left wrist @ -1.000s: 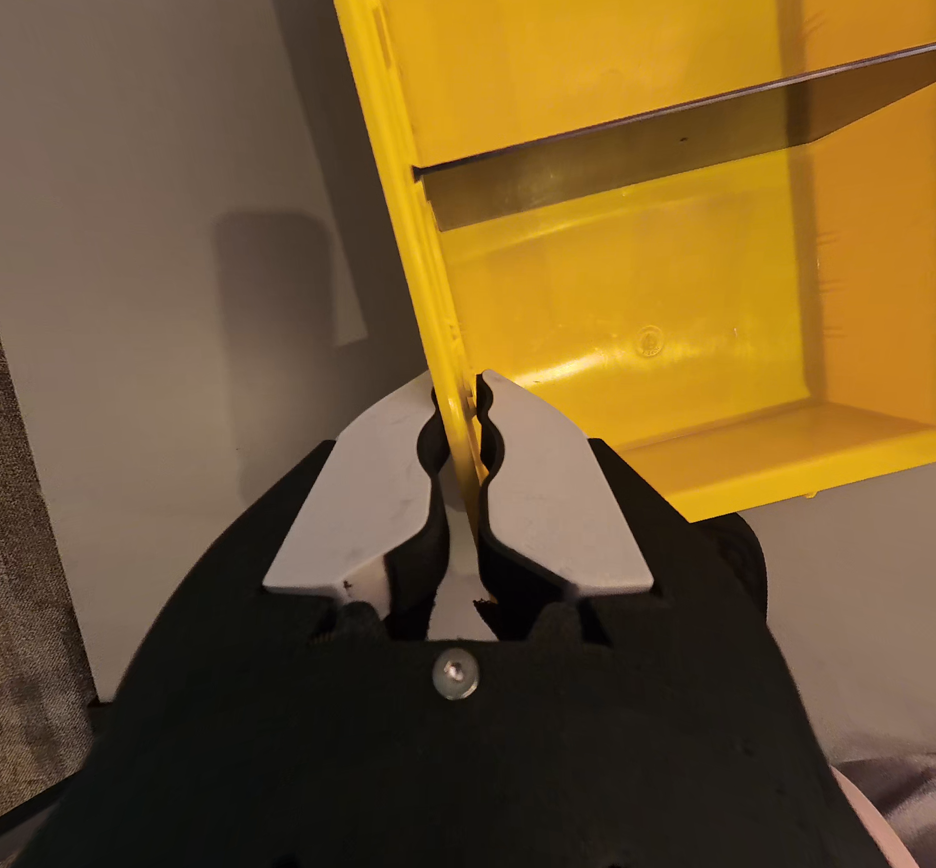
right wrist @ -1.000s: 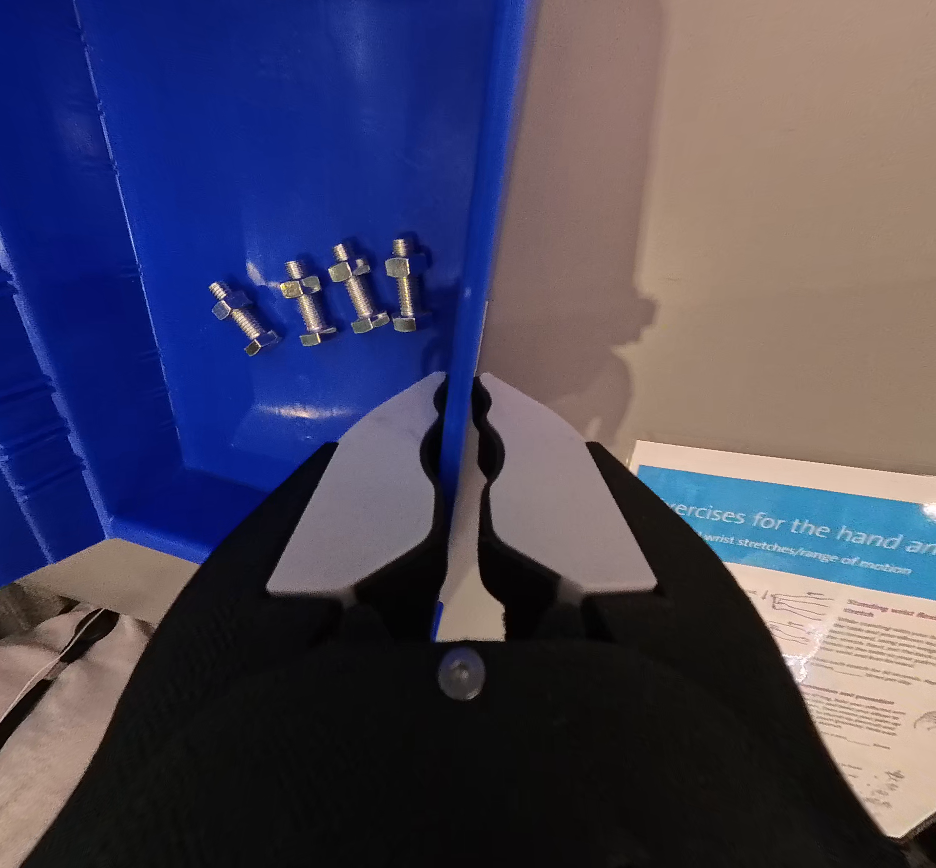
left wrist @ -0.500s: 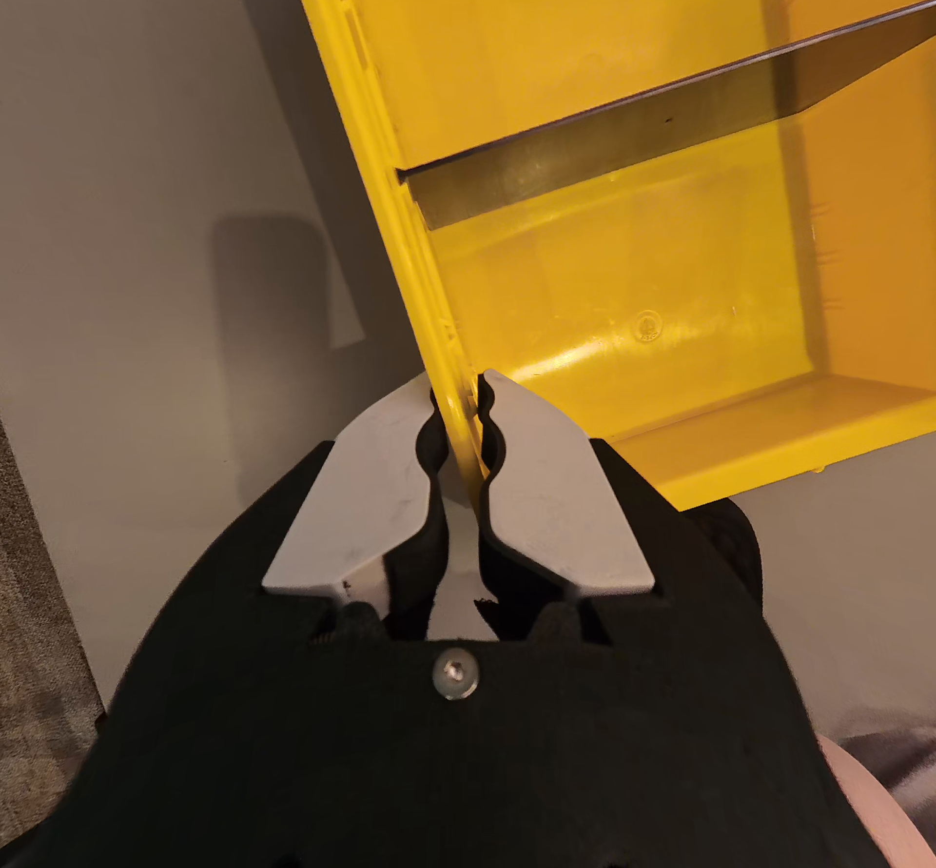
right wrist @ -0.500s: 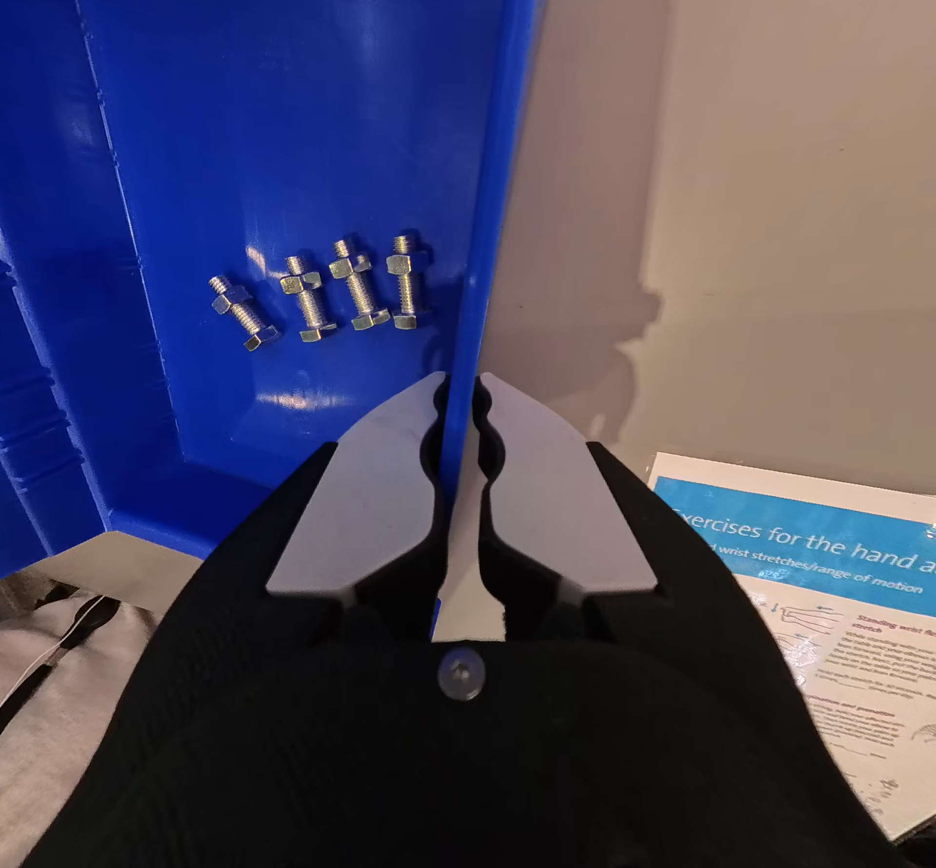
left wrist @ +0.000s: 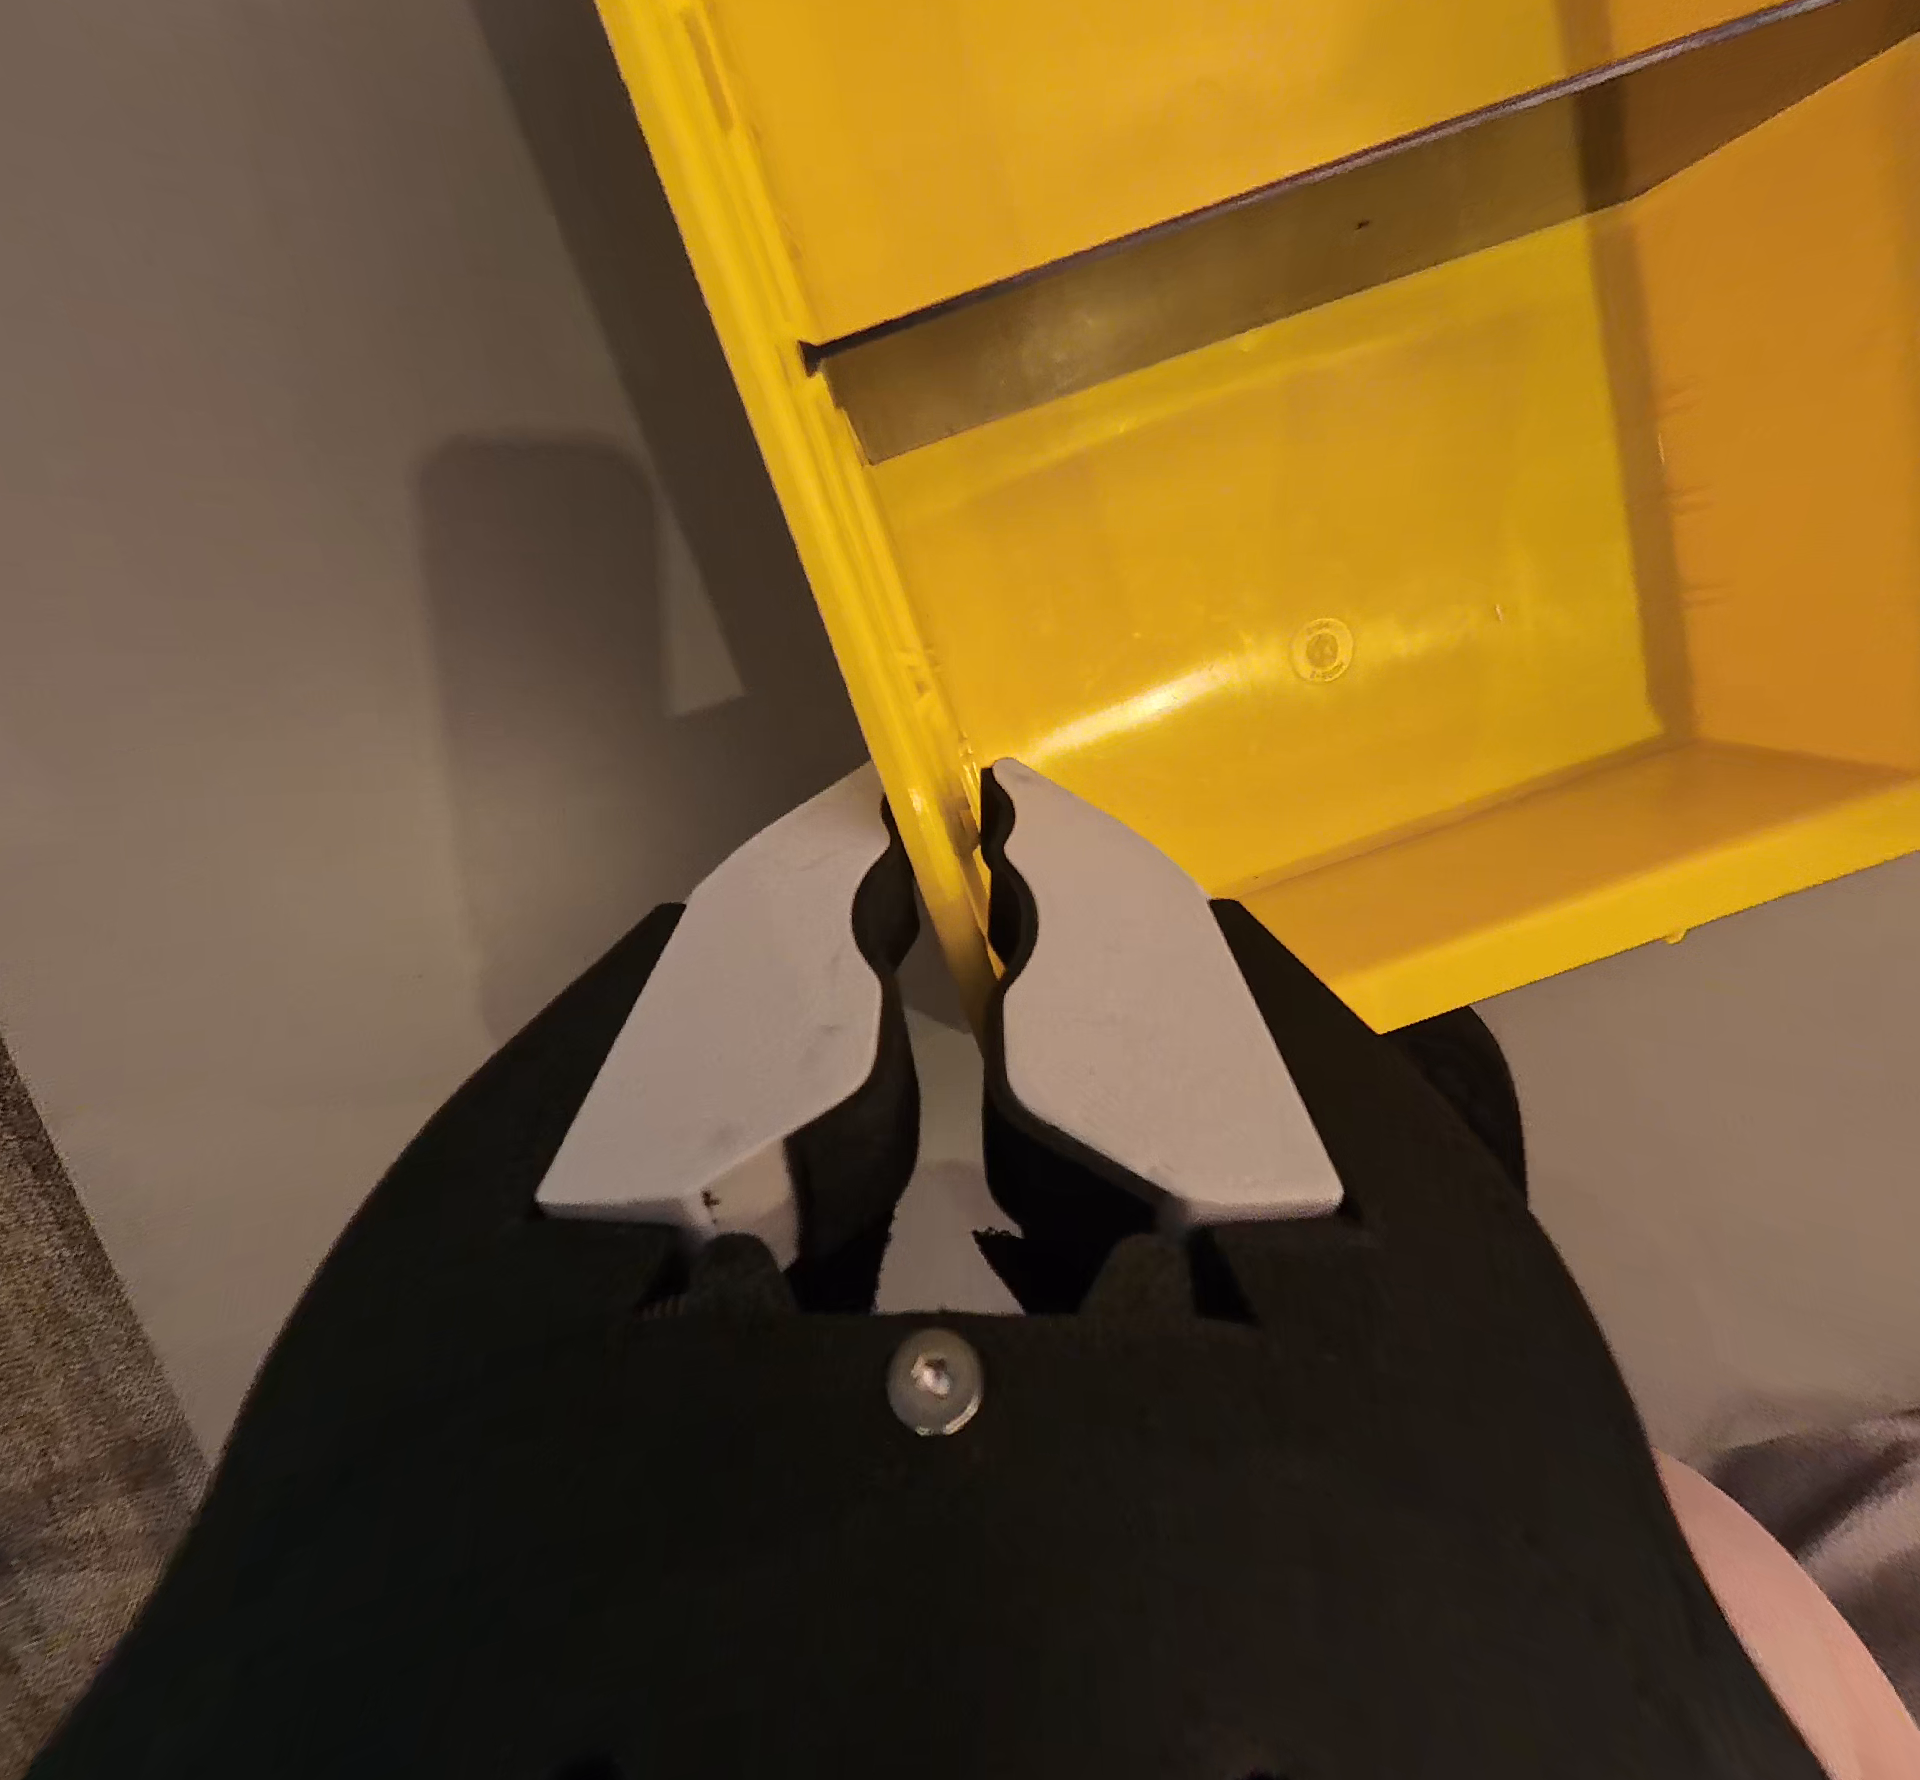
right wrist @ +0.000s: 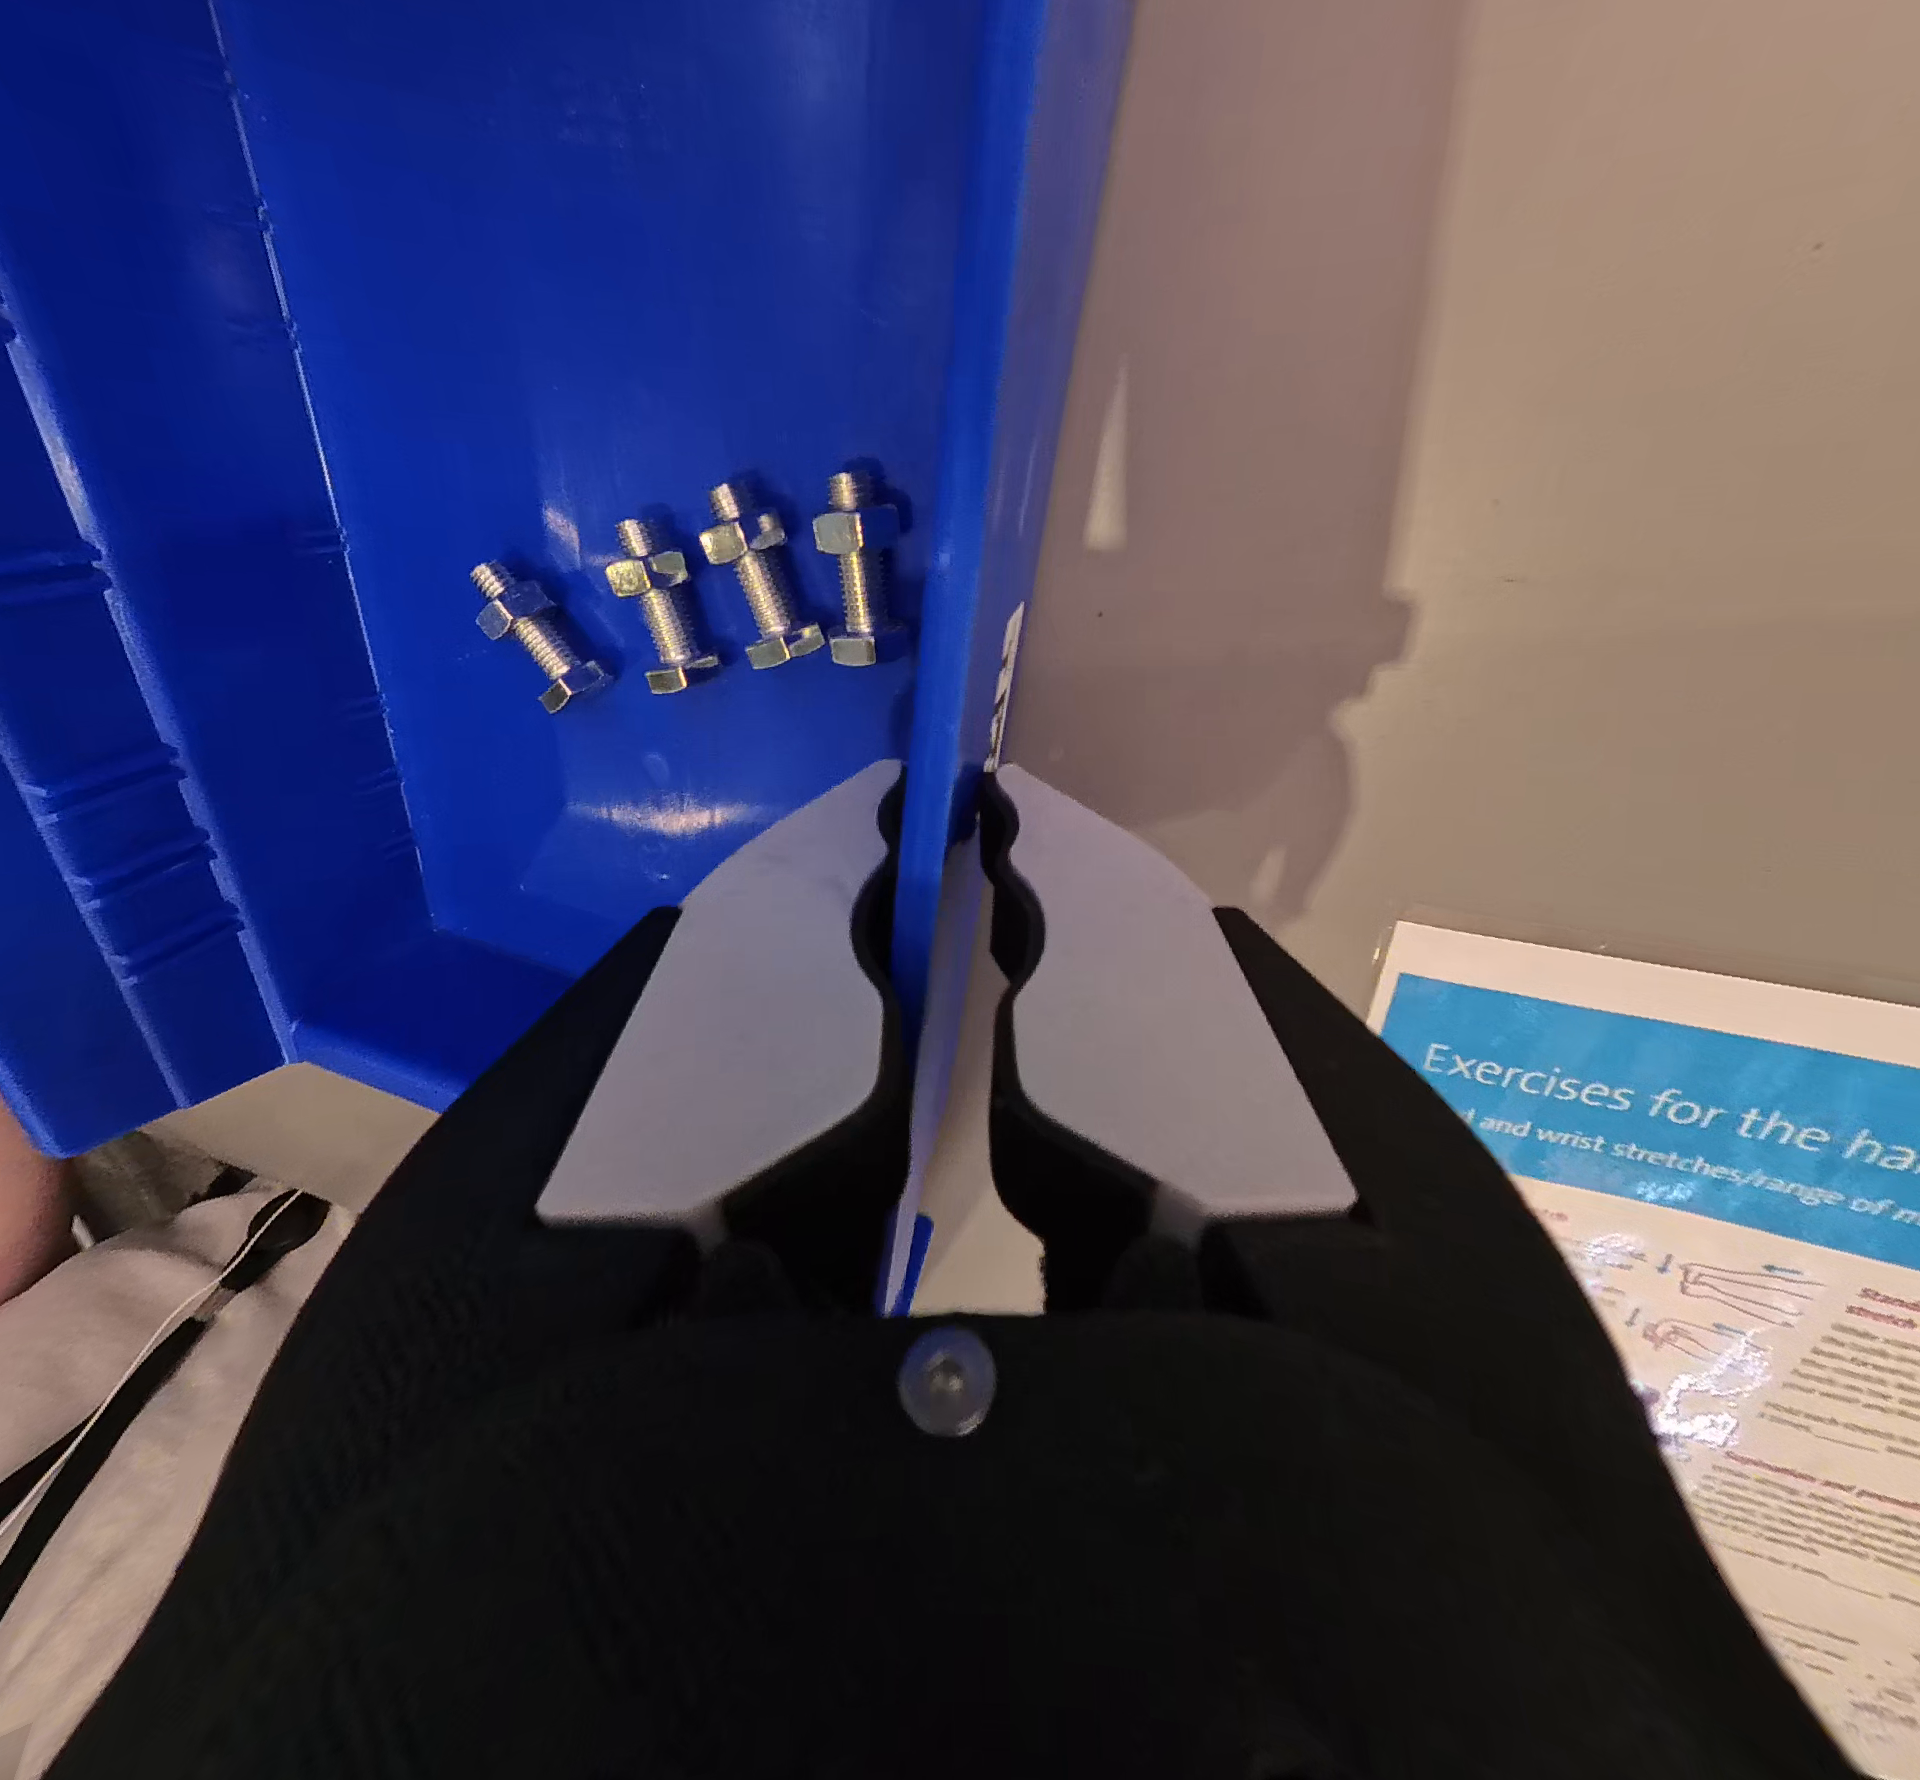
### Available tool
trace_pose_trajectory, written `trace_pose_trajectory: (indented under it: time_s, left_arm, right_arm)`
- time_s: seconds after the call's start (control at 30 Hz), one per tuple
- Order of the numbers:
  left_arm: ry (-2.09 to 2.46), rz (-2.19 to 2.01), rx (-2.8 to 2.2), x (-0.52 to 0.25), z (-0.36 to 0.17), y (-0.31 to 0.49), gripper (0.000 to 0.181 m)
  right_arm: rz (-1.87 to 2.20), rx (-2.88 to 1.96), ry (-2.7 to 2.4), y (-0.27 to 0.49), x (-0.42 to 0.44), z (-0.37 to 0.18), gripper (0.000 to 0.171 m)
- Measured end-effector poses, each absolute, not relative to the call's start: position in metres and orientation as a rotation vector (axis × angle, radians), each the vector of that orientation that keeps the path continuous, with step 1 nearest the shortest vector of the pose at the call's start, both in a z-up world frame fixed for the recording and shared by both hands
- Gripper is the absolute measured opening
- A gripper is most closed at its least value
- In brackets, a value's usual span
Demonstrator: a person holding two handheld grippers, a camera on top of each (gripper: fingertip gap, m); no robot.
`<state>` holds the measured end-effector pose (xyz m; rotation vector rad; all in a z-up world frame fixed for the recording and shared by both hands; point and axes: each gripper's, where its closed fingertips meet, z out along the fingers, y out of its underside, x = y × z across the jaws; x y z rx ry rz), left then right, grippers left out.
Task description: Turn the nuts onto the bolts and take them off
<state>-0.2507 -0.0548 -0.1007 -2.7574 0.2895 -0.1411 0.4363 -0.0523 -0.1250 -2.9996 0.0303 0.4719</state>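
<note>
In the right wrist view several silver bolts [right wrist: 764, 592] with nuts threaded on them lie side by side in a blue bin [right wrist: 582, 203]. My right gripper [right wrist: 940, 780] is shut on the blue bin's right wall, just right of the bolts. In the left wrist view my left gripper [left wrist: 935, 785] is shut on the left wall of a yellow bin [left wrist: 1299, 587]. The yellow bin shows no bolts or nuts in its visible part. A dark metal divider [left wrist: 1351, 276] crosses it.
Both bins are over a beige table [right wrist: 1558, 380]. A printed sheet [right wrist: 1683, 1211] with a blue header lies at the right in the right wrist view. Grey fabric [right wrist: 114, 1315] shows at the lower left there. A carpet strip [left wrist: 62, 1367] runs along the left edge in the left wrist view. About 70 cm separates my left fingertips from my right.
The yellow bin has shifted and tilted slightly left in the left gripper's hold. The blue bin has moved a little, and the printed sheet sits lower and farther right in view.
</note>
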Motion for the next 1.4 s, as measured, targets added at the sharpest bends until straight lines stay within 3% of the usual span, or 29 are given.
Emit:
trace_pose_trajectory:
  time_s: [1.4]
  left_arm:
    - [0.638, -0.048, -2.981, -0.148, -0.103, -0.069, 0.018]
  right_arm:
    - [0.385, -3.199, -0.181, -0.07, 0.388, -0.129, 0.013]
